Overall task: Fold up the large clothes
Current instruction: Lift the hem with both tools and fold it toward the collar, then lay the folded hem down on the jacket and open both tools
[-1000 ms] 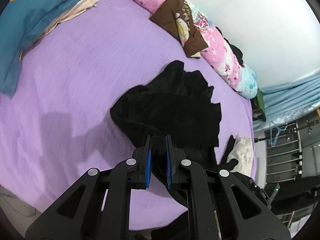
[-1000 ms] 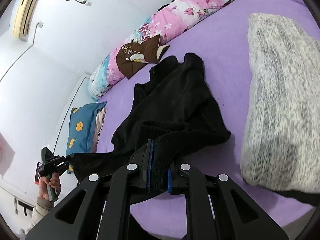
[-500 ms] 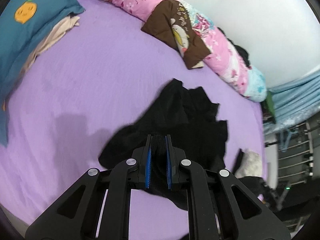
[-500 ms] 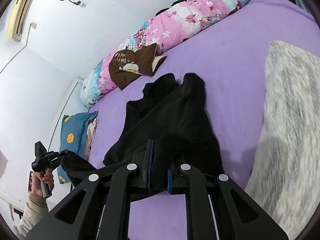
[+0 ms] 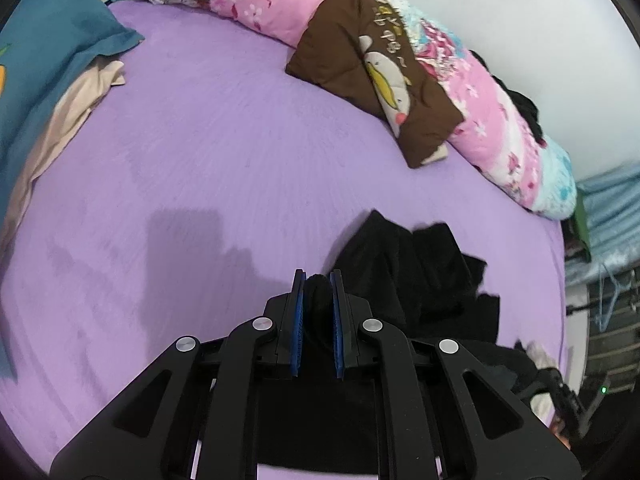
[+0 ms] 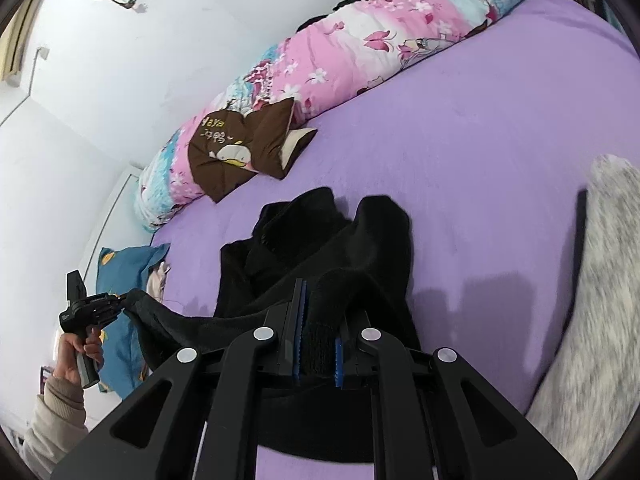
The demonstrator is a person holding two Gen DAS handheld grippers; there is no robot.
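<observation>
A large black garment (image 6: 320,252) lies rumpled on the purple bed (image 6: 460,152), its far end bunched toward the wall. My right gripper (image 6: 318,300) is shut on a thick fold of its near edge. My left gripper (image 5: 317,282) is shut on another part of the same edge, and the black garment (image 5: 416,268) trails off to its right. In the right wrist view the left gripper (image 6: 120,299) shows at far left, held by a hand (image 6: 76,354), with the cloth stretched between the two grippers.
A rolled pink floral quilt (image 5: 480,92) with a brown cushion (image 5: 360,68) lies along the wall. A blue pillow (image 5: 44,76) over beige cloth sits at the head. A grey-white fluffy garment (image 6: 600,300) lies at the right. A clothes rack (image 5: 608,308) stands beyond the bed.
Both grippers have carried the black garment's edge forward across the bed toward the wall. The quilt and cushion loom larger, and the grey-white garment has slid toward the right edge of view.
</observation>
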